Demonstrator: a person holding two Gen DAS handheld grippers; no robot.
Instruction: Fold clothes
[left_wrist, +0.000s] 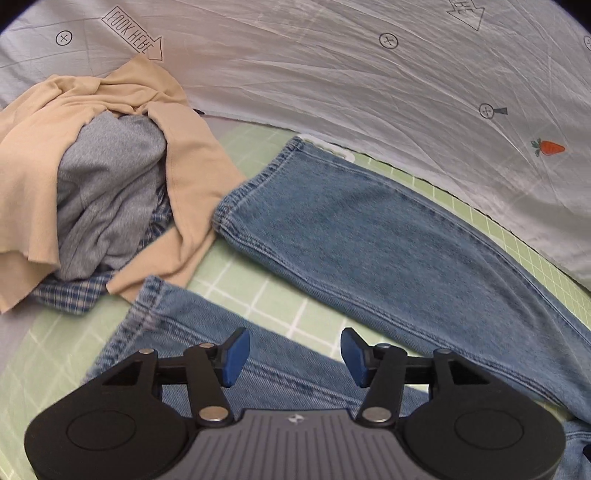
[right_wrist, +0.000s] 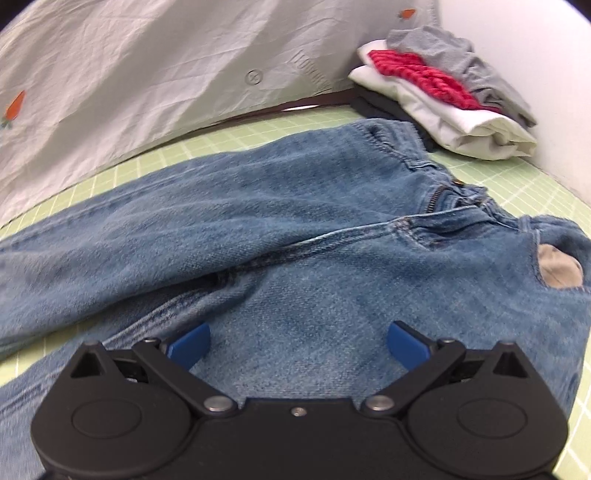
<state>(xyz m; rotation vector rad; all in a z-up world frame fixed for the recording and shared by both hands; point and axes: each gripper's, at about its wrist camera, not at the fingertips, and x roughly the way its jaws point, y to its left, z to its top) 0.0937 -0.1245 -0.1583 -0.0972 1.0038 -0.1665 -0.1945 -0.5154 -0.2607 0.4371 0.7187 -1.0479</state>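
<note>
Denim jeans (left_wrist: 388, 236) lie spread on the green grid mat (left_wrist: 243, 291), legs apart: one leg runs diagonally across the left wrist view, the other passes under the left gripper (left_wrist: 293, 356). In the right wrist view the waistband (right_wrist: 417, 155) and open zipper (right_wrist: 437, 197) sit toward the far right, near the folded stack (right_wrist: 443, 99).

You have both claws apart with nothing between the pads. The left gripper hovers over the near leg, a little back from its hem (left_wrist: 147, 299); whether the pads touch the cloth cannot be told. The right gripper (right_wrist: 299, 345) stands spread over the seat area, below the crotch seam.

Expect the denim to handle as heavy, fairly stiff cloth: it probably holds a crease well, drags on the mat, and resists bunching. It is not fragile or slippery. Take hold at doubled, stitched edges, namely the hem, the outer leg seam, or the waistband; these give the pads a thick ridge. Avoid the flat mid-panel, where a pinch likely slips. Keep clear of the loose pile (left_wrist: 110, 184) beside the hems.
</note>
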